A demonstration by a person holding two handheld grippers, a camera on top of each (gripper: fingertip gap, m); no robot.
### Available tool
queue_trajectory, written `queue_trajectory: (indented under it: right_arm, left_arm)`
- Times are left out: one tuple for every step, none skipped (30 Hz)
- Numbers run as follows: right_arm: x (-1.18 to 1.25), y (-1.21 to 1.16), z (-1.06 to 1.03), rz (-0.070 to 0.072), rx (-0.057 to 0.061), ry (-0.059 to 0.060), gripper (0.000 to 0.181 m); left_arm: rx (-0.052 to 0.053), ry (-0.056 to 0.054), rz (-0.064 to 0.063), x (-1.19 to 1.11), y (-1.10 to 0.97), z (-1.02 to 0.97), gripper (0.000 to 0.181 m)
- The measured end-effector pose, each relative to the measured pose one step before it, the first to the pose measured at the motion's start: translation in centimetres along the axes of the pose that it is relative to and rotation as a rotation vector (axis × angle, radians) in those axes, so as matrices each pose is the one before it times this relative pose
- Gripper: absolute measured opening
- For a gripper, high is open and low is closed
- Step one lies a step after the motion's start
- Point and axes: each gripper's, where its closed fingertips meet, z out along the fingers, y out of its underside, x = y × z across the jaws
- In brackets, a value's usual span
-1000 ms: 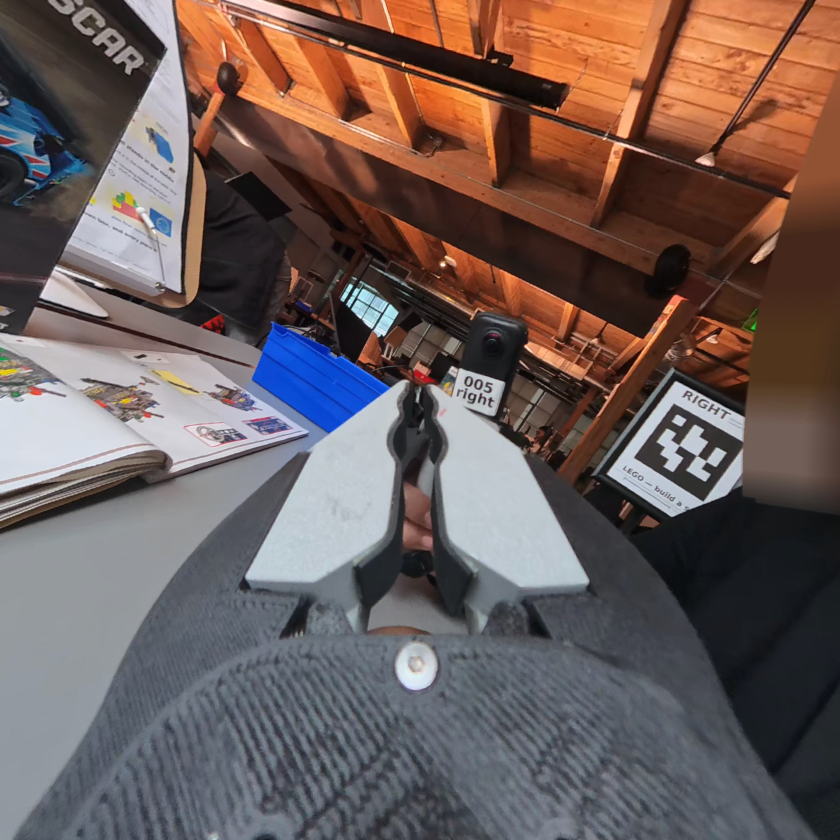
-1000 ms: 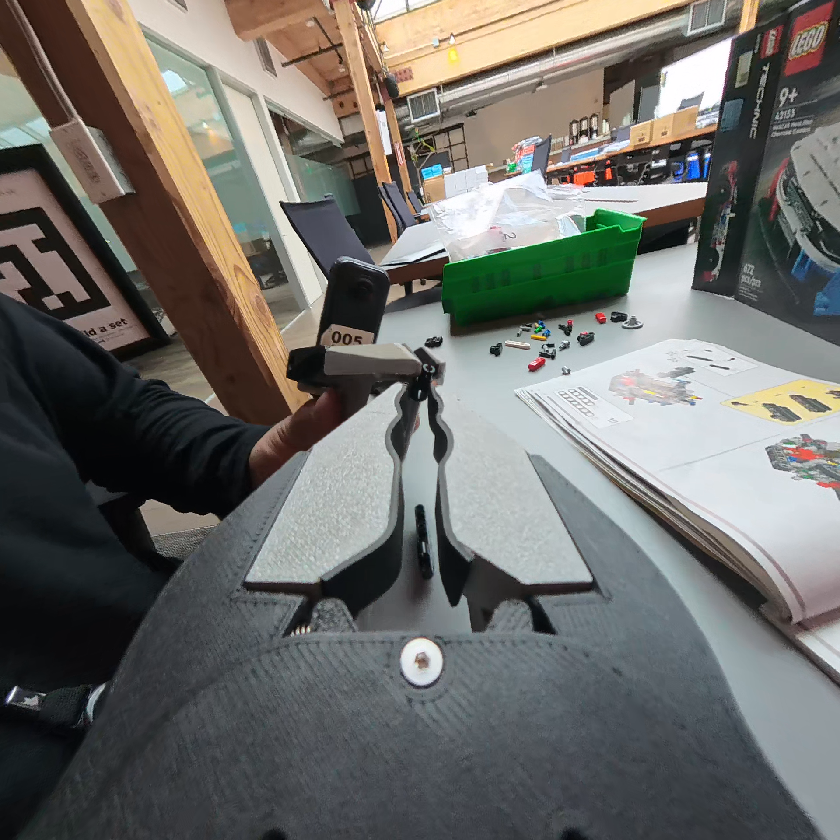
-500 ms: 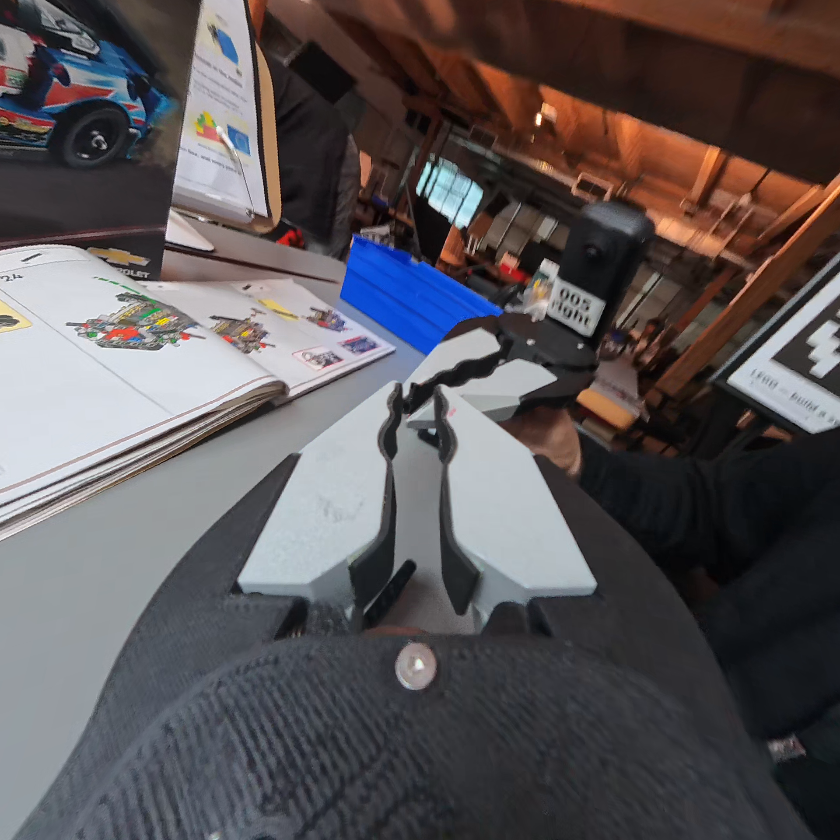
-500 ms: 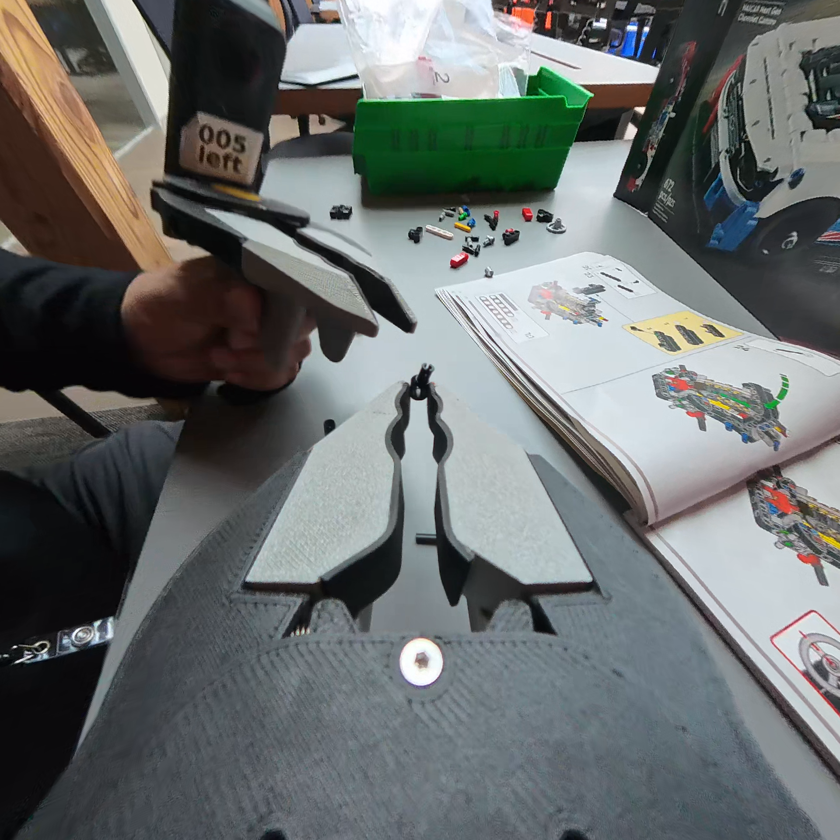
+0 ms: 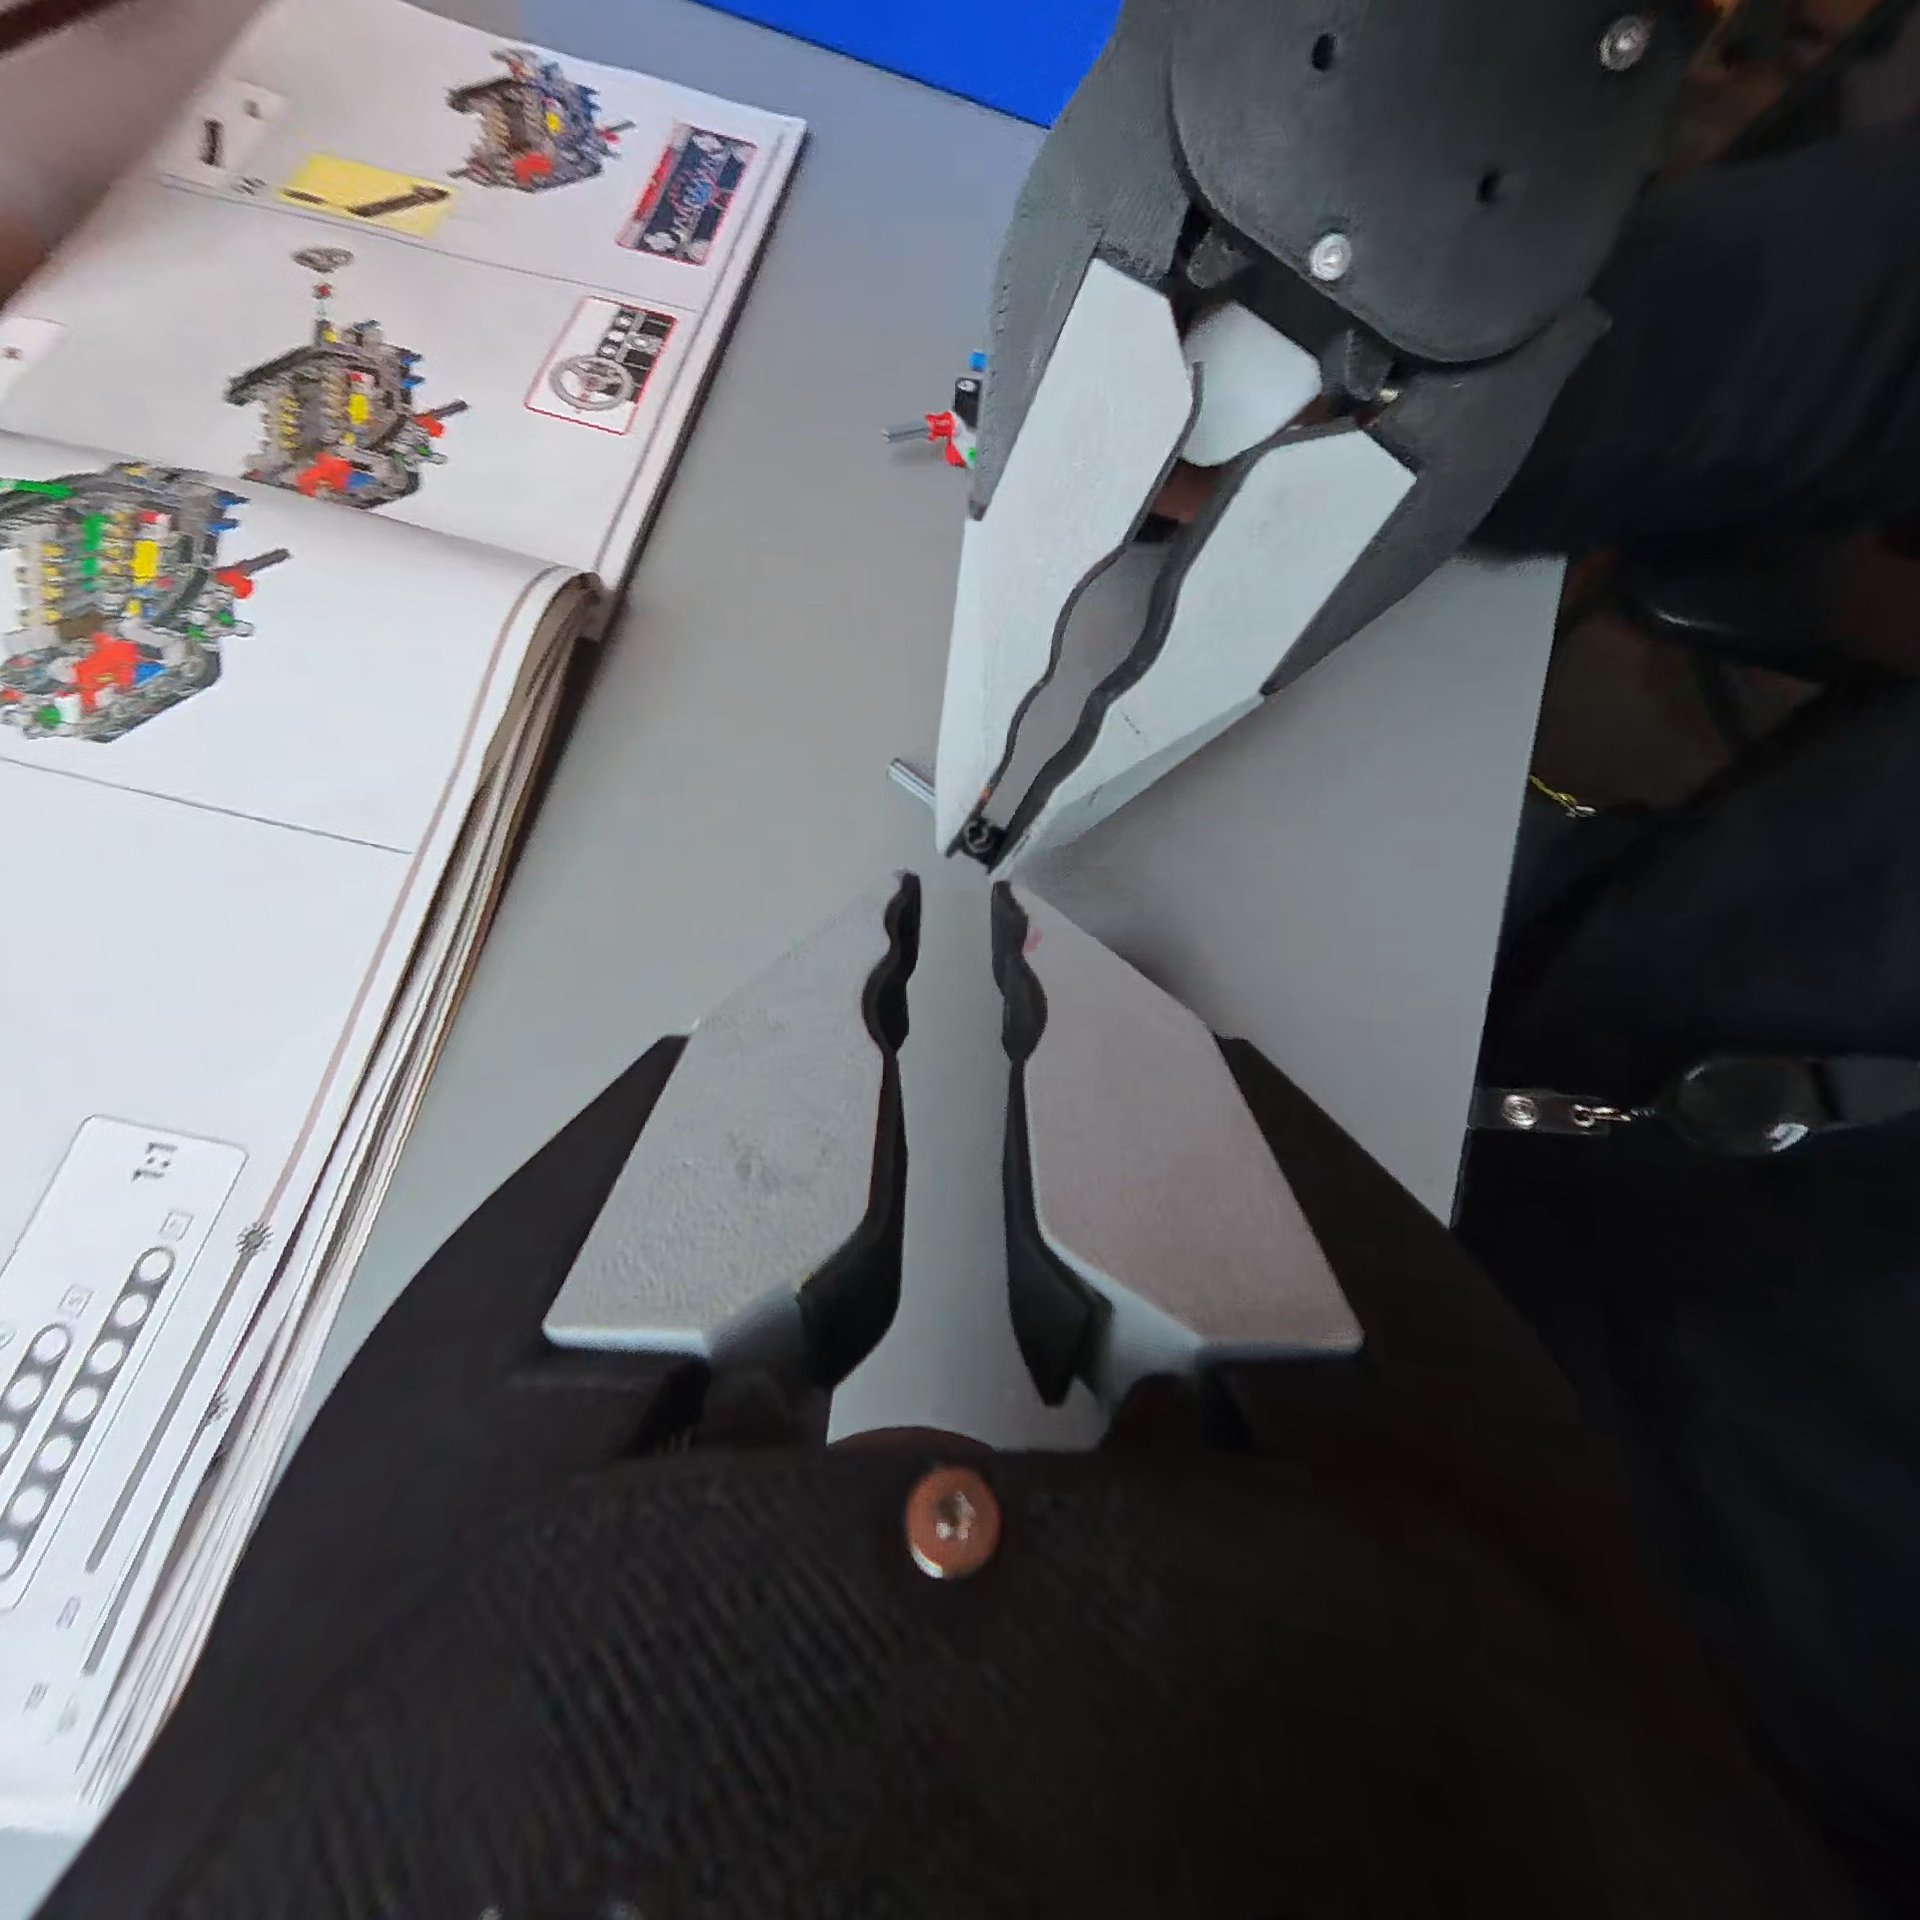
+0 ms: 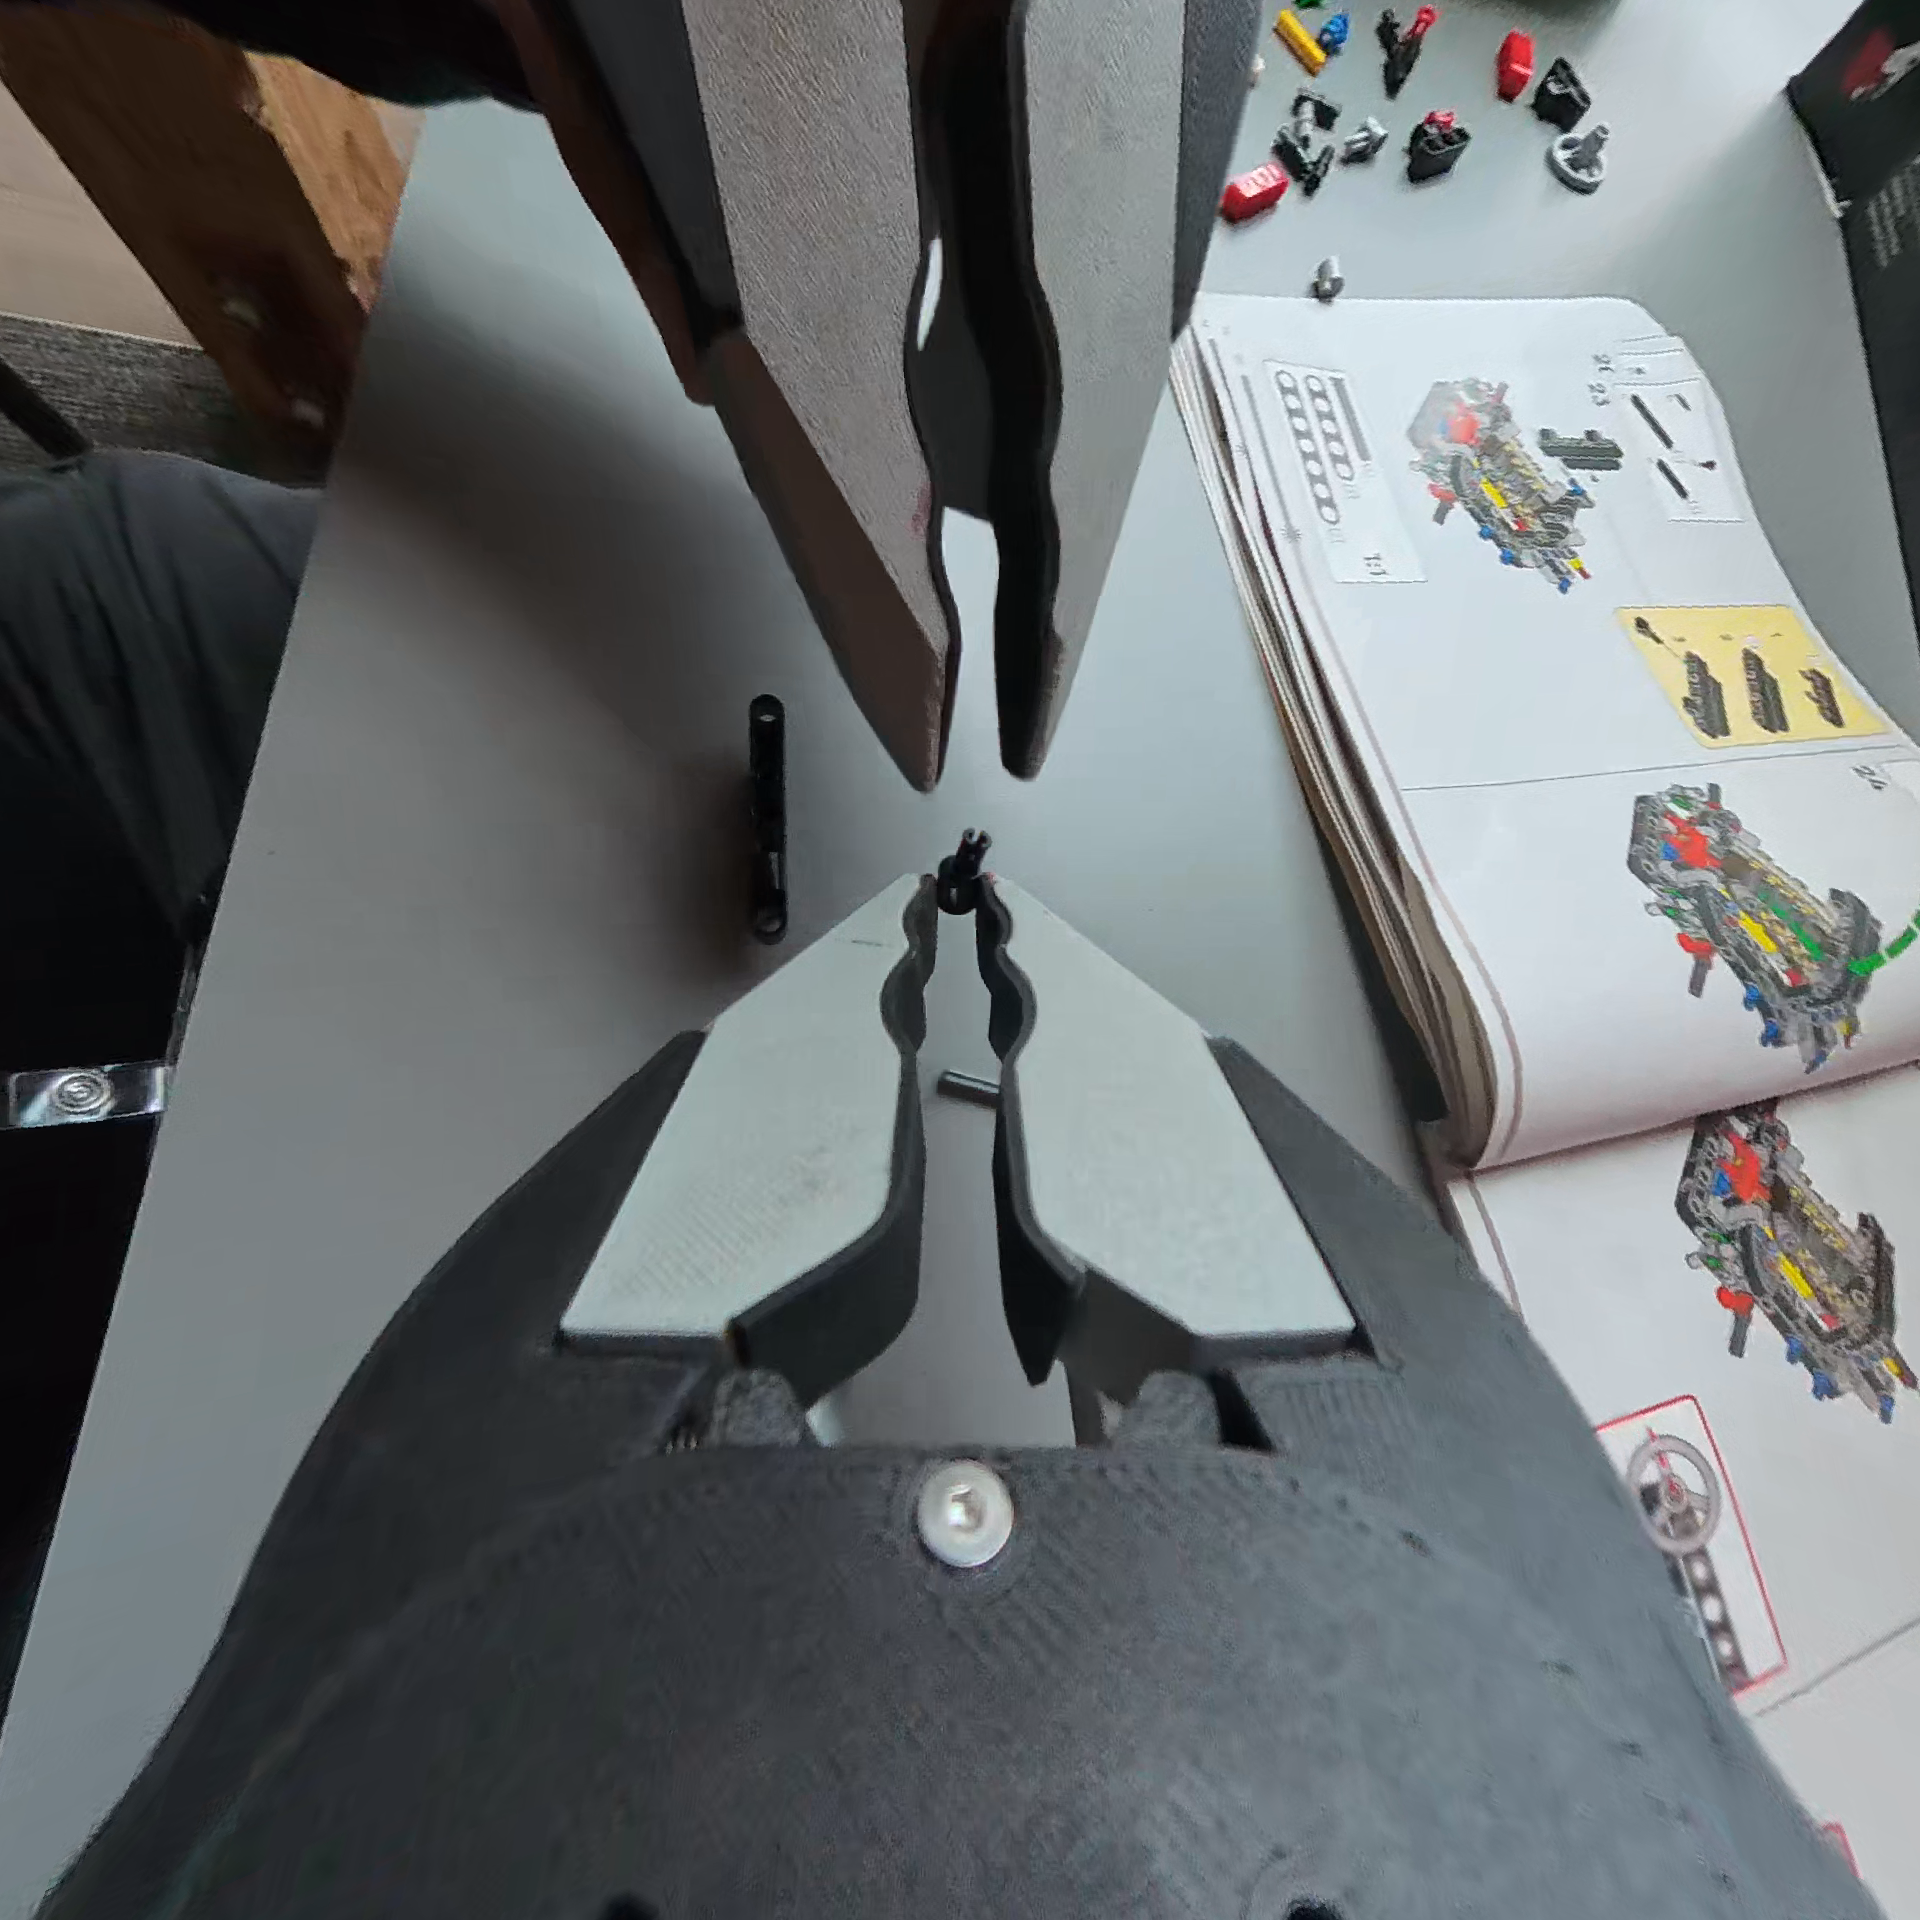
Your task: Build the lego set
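Note:
My right gripper (image 6: 958,891) is shut on a small black pin (image 6: 962,873) that sticks out past its tips, just above the grey table (image 6: 520,727). My left gripper (image 5: 956,888) is open a little and empty. The two grippers point at each other, tip to tip, a small gap apart. The left gripper (image 6: 977,774) comes down from the top of the right wrist view. The right gripper (image 5: 982,836) with the pin shows in the left wrist view. A black beam (image 6: 767,821) lies on the table just left of the tips. A short dark pin (image 6: 966,1086) lies under my right fingers.
The open instruction booklet (image 6: 1558,727) lies to the right, and also shows in the left wrist view (image 5: 260,727). Several loose small pieces (image 6: 1403,114) lie at the far end, by the set's box (image 6: 1870,208). A blue bin (image 5: 935,42) stands behind. A person's dark clothing borders the table edge. My left and right fingertips are right by each other.
Both grippers have tilted down toward the table and come together tip to tip. The left jaws have opened wider. The right gripper still holds the black pin.

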Motion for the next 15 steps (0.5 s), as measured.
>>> queue_trajectory:
  right_arm:
    - [-0.297, -0.125, 0.015, 0.0036, 0.0075, -0.0205, 0.005]
    - [-0.366, -0.179, -0.022, -0.0007, 0.0119, -0.0241, 0.005]
    - [-0.24, -0.134, -0.042, -0.0018, 0.0097, -0.013, 0.005]
    - [-0.121, -0.039, -0.024, -0.0018, 0.0051, -0.0069, 0.005]
    - [-0.125, 0.013, -0.021, 0.0033, 0.0014, -0.0098, 0.005]
    - [-0.045, 0.027, -0.014, 0.006, 0.0016, -0.0061, 0.005]
    - [0.021, 0.04, -0.026, 0.0029, 0.0009, -0.0013, 0.005]
    - [0.018, 0.086, -0.004, -0.001, -0.0032, -0.0009, 0.005]
    - [-0.023, 0.11, 0.013, -0.0037, -0.006, -0.0011, 0.005]
    - [-0.022, 0.029, 0.014, -0.0042, -0.0033, 0.0011, 0.004]
    - [-0.027, 0.027, 0.008, -0.0052, -0.0031, 0.0018, 0.004]
    - [-0.04, 0.045, 0.019, -0.0055, -0.0046, -0.0001, 0.005]
    - [-0.044, 0.064, 0.026, -0.0021, -0.0054, -0.0015, 0.005]
    - [-0.02, 0.085, 0.053, -0.0005, -0.0054, -0.001, 0.005]
    - [-0.014, 0.078, 0.049, -0.0009, -0.004, -0.0005, 0.005]
  left_arm:
    - [-0.0031, 0.022, 0.0, 0.213, 0.021, 0.29, 0.011]
    - [0.0023, 0.0143, -0.0034, 0.114, -0.029, 0.22, 0.011]
    - [0.0056, 0.0202, -0.0003, 0.248, -0.067, 0.165, 0.011]
    - [0.0065, 0.0264, 0.0033, 0.384, -0.077, 0.12, 0.01]
    - [0.0106, 0.0156, 0.007, 0.304, -0.153, 0.071, 0.009]
    - [0.0059, 0.0137, 0.0103, 0.288, -0.075, 0.07, 0.008]
    - [-0.0101, 0.007, 0.0038, 0.13, 0.152, 0.08, 0.007]
    - [-0.0196, -0.004, -0.005, -0.113, 0.292, 0.091, 0.006]
    - [-0.0095, 0.0047, -0.0057, -0.02, 0.163, 0.076, 0.004]
    - [0.002, 0.005, -0.0041, 0.015, 0.004, 0.044, 0.003]
    - [0.0035, -0.0013, -0.0002, -0.06, -0.018, 0.036, 0.001]
    - [0.0023, 0.0034, 0.0024, 0.047, -0.006, 0.038, 0.001]
    - [-0.0001, 0.0036, -0.0014, 0.075, 0.01, 0.047, 0.001]
    - [-0.0029, 0.0046, -0.0044, 0.094, 0.026, 0.07, 0.003]
    - [-0.0037, 0.0051, -0.0057, 0.1, 0.013, 0.077, 0.006]
